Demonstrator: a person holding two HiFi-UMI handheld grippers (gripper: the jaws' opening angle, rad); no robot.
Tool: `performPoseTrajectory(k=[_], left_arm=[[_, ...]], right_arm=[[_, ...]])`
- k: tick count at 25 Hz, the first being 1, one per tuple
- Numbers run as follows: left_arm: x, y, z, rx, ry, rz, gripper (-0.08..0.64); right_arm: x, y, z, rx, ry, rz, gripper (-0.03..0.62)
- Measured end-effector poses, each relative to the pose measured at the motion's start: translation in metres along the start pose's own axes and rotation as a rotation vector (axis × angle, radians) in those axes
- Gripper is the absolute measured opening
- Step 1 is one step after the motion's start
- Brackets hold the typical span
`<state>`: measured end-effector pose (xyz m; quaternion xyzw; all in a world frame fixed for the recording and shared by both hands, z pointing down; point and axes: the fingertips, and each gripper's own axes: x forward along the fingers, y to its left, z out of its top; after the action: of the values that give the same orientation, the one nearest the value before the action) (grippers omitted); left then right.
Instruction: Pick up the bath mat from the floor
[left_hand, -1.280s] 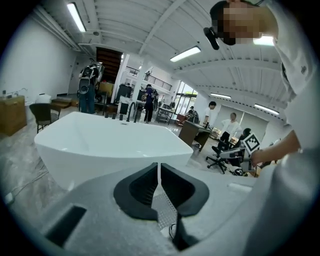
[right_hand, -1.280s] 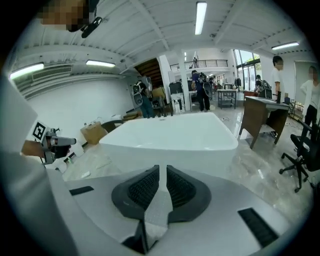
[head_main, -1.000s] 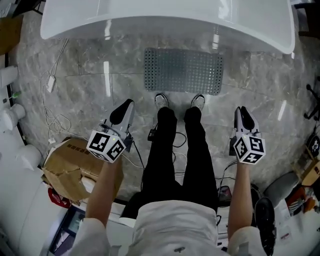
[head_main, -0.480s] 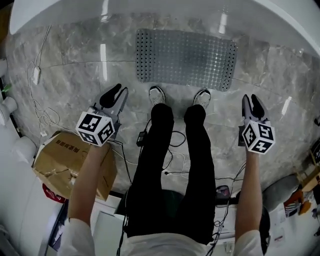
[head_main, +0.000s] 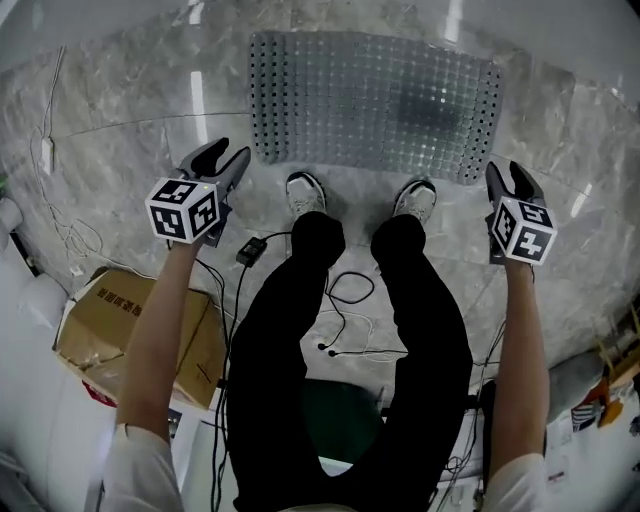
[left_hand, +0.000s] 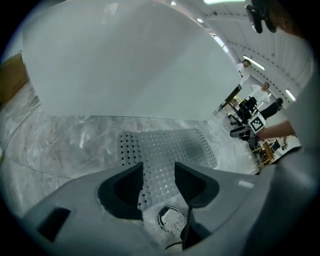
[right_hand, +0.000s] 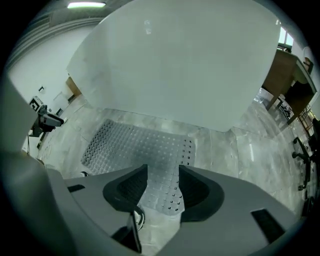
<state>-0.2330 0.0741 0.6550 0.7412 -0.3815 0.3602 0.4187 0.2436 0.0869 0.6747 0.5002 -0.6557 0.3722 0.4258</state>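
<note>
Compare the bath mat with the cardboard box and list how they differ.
The bath mat is grey and dotted with holes; the cardboard box is brown and solid-sided. The bath mat lies flat as a thin sheet; the cardboard box stands up as a bulky block. The bath mat lies ahead of the person's shoes; the cardboard box sits further back, at the person's left. Both look roughly rectangular from above.

A grey marble floor (head_main: 120, 160) with a glossy sheen spreads below a white bathtub (right_hand: 175, 65). A person in black trousers (head_main: 300, 330) stands on it in pale sneakers, the left shoe (head_main: 303, 192) and the right shoe (head_main: 416, 198) apart. A thin black cable (head_main: 345, 300) loops on the floor between the legs, and a small black adapter (head_main: 250, 249) lies just beside the left leg. A brown cardboard box (head_main: 110, 330) sits at the lower left. A white cord (head_main: 65, 235) curls near the left edge.
</note>
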Motion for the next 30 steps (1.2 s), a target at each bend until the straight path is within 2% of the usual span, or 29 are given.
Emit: performPoseTrajectory(k=[2, 8, 13, 18, 23, 30], left_arm=[[0.026, 0.015, -0.011, -0.026, 0.015, 0.009, 0.202], [0.094, 0.053, -0.048, -0.002, 0.077, 0.046, 0.267], [0.131, 0.091, -0.068, -0.08, 0.072, 0.118, 0.287], [0.164, 0.119, -0.078, -0.097, 0.114, 0.18, 0.285], [0.192, 0.129, -0.078, -0.152, 0.131, 0.179, 0.282], [0.211, 0.131, -0.081, -0.134, 0.167, 0.148, 0.282]], right_arm=[[0.026, -0.006, -0.014, -0.026, 0.039, -0.008, 0.177], [0.098, -0.042, -0.052, -0.043, 0.115, -0.051, 0.203], [0.144, -0.063, -0.081, -0.082, 0.155, -0.047, 0.233], [0.175, -0.076, -0.081, 0.002, 0.131, -0.034, 0.241], [0.201, -0.092, -0.077, 0.001, 0.14, -0.053, 0.241], [0.215, -0.098, -0.085, 0.075, 0.182, -0.027, 0.239]])
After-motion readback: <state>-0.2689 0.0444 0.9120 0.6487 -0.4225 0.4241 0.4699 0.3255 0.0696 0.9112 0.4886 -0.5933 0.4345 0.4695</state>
